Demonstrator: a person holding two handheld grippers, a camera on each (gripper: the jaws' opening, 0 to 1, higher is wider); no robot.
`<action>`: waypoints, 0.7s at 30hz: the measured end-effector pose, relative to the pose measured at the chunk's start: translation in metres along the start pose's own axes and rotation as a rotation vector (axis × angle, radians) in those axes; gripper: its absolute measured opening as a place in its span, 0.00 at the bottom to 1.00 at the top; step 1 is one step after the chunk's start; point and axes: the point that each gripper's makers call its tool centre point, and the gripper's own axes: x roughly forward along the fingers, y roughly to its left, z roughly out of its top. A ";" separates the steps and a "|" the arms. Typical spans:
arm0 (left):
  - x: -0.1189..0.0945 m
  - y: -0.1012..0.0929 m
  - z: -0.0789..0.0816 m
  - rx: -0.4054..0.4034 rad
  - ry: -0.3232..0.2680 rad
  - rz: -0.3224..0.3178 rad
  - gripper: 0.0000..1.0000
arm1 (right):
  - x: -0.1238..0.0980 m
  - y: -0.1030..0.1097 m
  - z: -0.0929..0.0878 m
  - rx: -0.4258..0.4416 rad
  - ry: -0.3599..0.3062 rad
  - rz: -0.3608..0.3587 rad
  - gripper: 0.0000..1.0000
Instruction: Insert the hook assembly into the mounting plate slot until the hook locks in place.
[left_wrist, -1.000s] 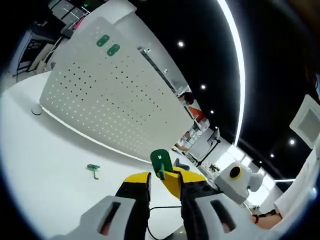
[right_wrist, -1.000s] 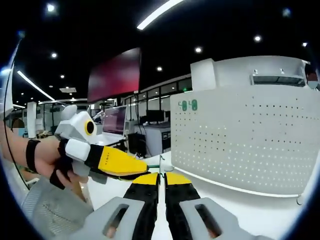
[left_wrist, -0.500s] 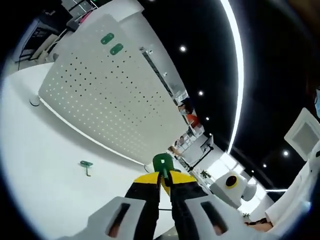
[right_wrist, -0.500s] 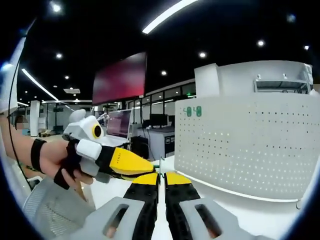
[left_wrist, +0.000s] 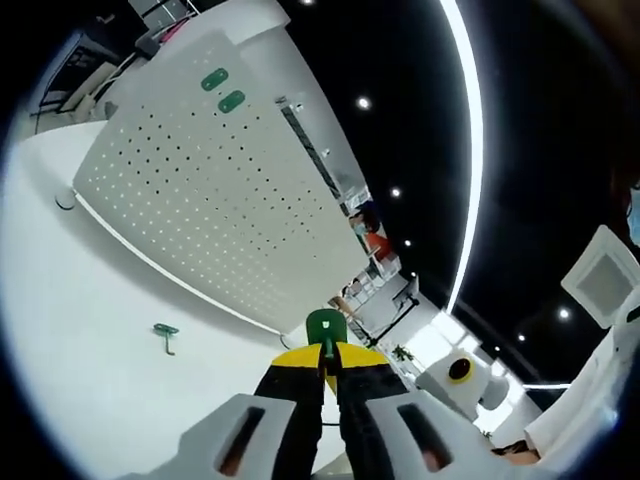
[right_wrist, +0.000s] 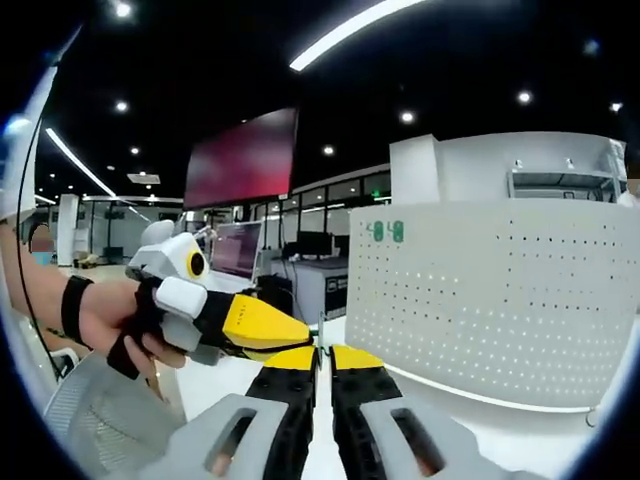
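Gripping a green hook (left_wrist: 325, 328), the left gripper (left_wrist: 328, 352) faces the pegboard (left_wrist: 215, 200); right gripper (right_wrist: 322, 352) jaws together.

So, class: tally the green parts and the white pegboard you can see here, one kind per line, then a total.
Green hook in the left gripper: 1
Green hook on the table: 1
Green tags on the pegboard: 2
White pegboard: 1
Total: 5

A dark ceiling carries spotlights and a long light strip (right_wrist: 350, 28); a red screen (right_wrist: 240, 155) hangs above desks.
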 end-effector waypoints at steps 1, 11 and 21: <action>0.000 0.000 0.001 0.004 -0.001 0.001 0.03 | 0.000 0.000 0.001 -0.010 0.001 -0.003 0.03; -0.004 0.004 0.017 0.099 -0.010 0.012 0.03 | 0.006 0.001 0.001 -0.015 0.030 -0.026 0.06; -0.002 0.016 0.047 0.251 -0.035 0.047 0.03 | 0.005 -0.001 -0.007 -0.001 0.081 -0.069 0.08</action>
